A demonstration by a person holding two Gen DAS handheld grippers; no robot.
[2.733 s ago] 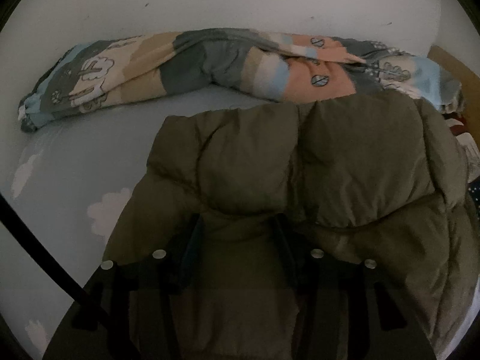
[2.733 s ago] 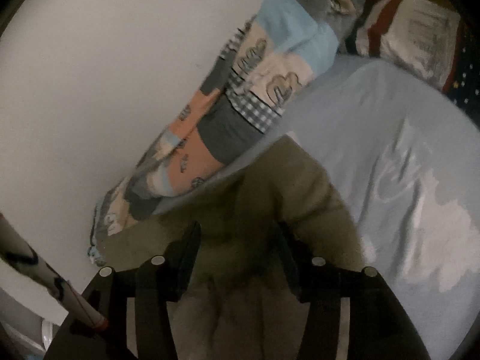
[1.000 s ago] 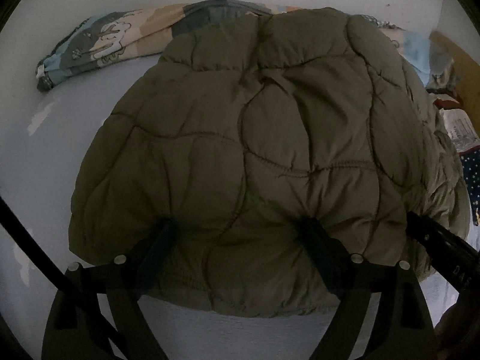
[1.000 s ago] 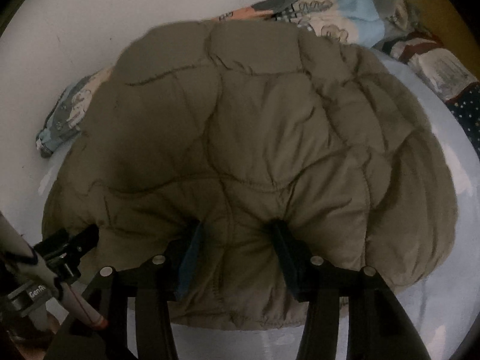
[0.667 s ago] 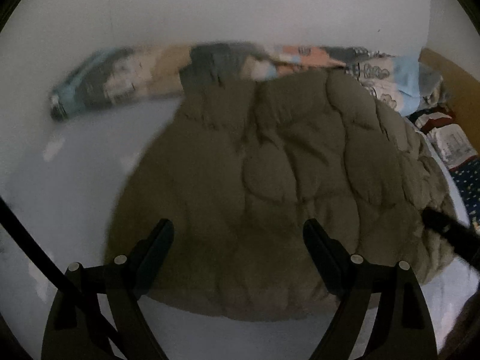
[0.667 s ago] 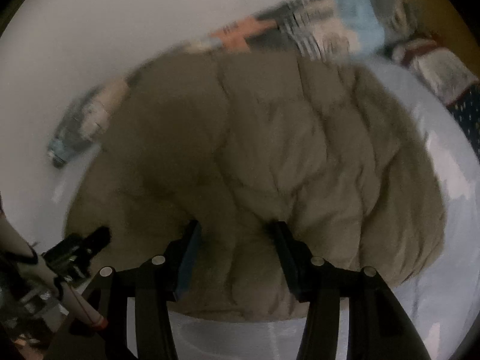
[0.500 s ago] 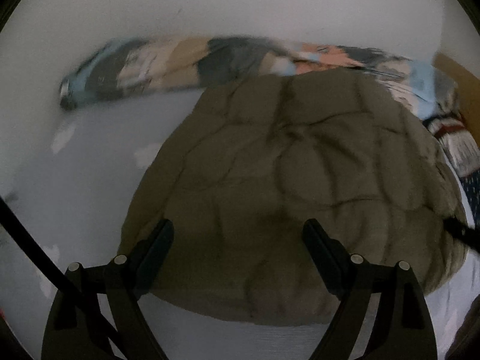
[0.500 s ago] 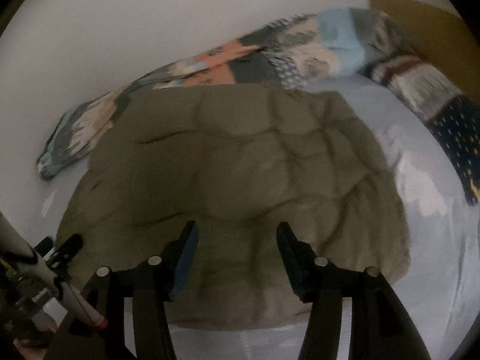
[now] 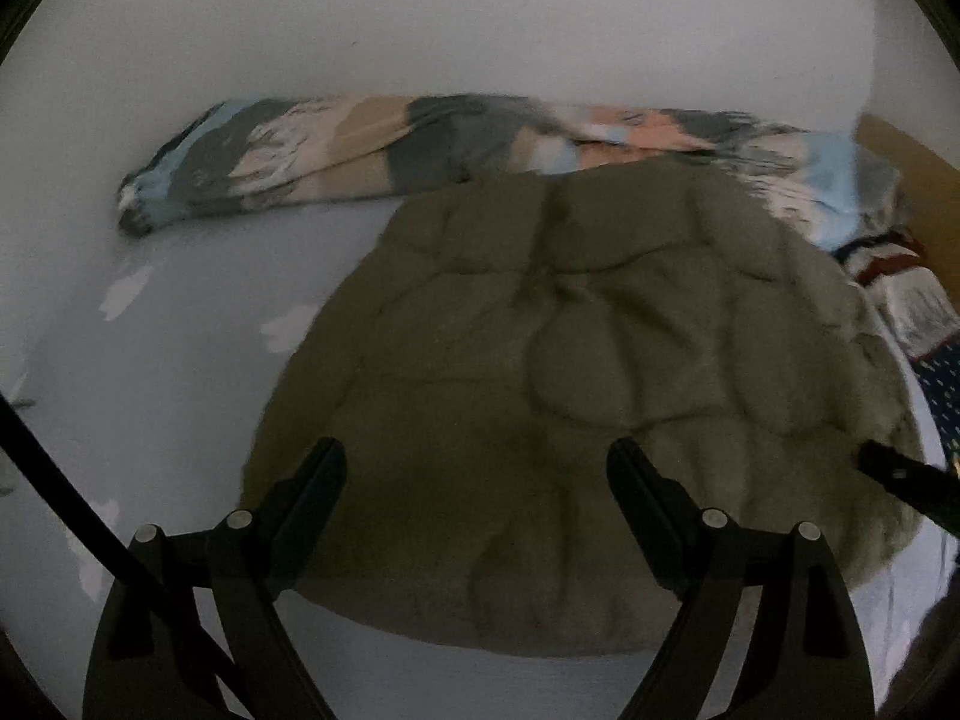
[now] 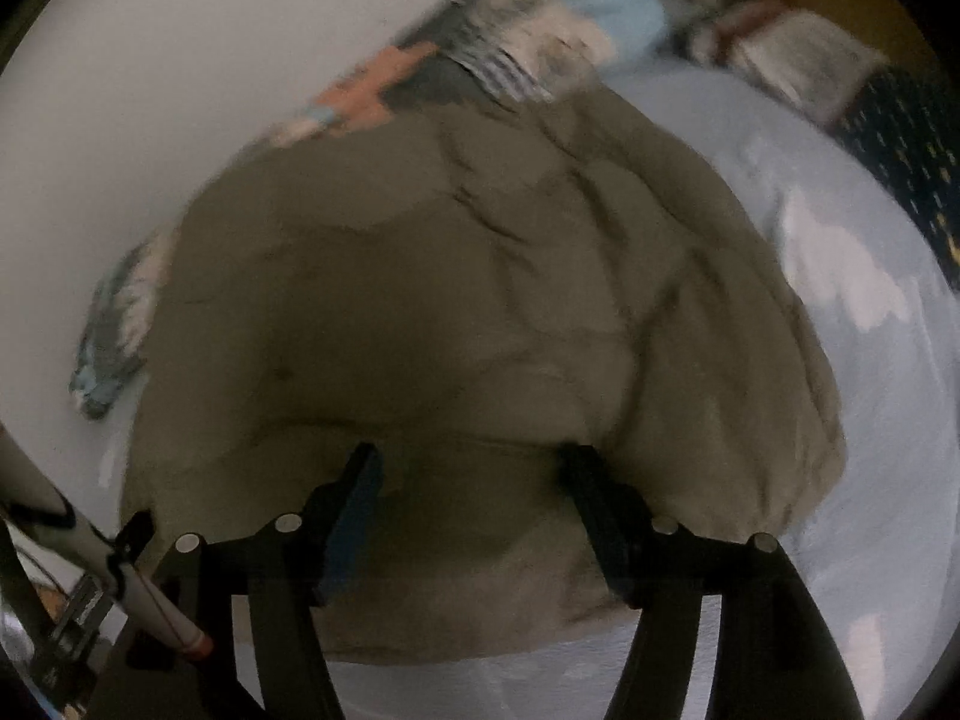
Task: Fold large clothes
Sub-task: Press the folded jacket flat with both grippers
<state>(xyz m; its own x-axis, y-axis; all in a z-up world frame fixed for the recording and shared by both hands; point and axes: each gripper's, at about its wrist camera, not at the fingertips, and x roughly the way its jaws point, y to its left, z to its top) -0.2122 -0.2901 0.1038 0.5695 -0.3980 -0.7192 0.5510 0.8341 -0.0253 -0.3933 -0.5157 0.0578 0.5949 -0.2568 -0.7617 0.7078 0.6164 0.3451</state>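
Note:
An olive quilted puffer jacket (image 9: 576,372) lies folded into a rounded bundle on the pale blue bed sheet (image 9: 150,372). It also fills the middle of the right wrist view (image 10: 456,312). My left gripper (image 9: 477,462) is open, its jaws wide apart above the jacket's near edge, holding nothing. My right gripper (image 10: 468,462) is open too, over the jacket's near edge, empty. The right gripper's tip (image 9: 900,477) shows at the right edge of the left wrist view.
A rolled patchwork blanket (image 9: 420,150) lies along the white wall (image 9: 480,18) behind the jacket, also visible in the right wrist view (image 10: 510,54). Patterned pillows (image 9: 912,294) sit at the right by a wooden headboard (image 9: 900,144). The sheet (image 10: 870,360) has white cloud prints.
Both grippers have let go of the jacket and pulled back toward the near edge. The jacket now rests on the bed; the right view has tilted.

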